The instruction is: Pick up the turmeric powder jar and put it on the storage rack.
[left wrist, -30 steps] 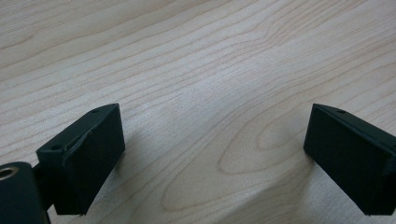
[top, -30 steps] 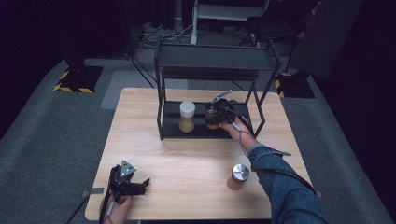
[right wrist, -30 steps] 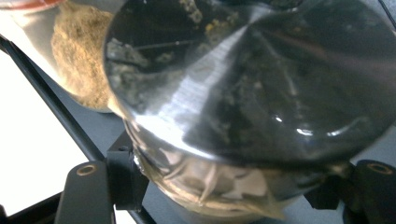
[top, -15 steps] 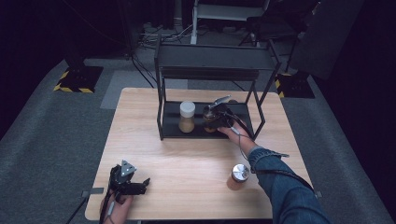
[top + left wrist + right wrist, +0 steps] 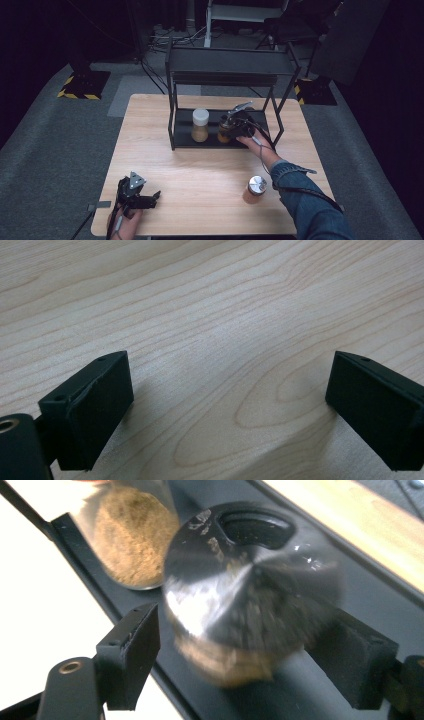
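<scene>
Now that the right gripper's jaws have just been opening around the seemingly released metal-lidded spice jar on the rack's lower shelf, it should be withdrawn straight back, unbumped, while the left gripper rests open.

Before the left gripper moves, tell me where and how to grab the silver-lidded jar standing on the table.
Grip the silver-lidded jar across its round glass body just below the metal lid. It stands upright near the table's front right, apart from the rack, so its sides look free. Probably come in level from its left, the open side facing the left gripper, with the fingers spread around the curve.
</scene>
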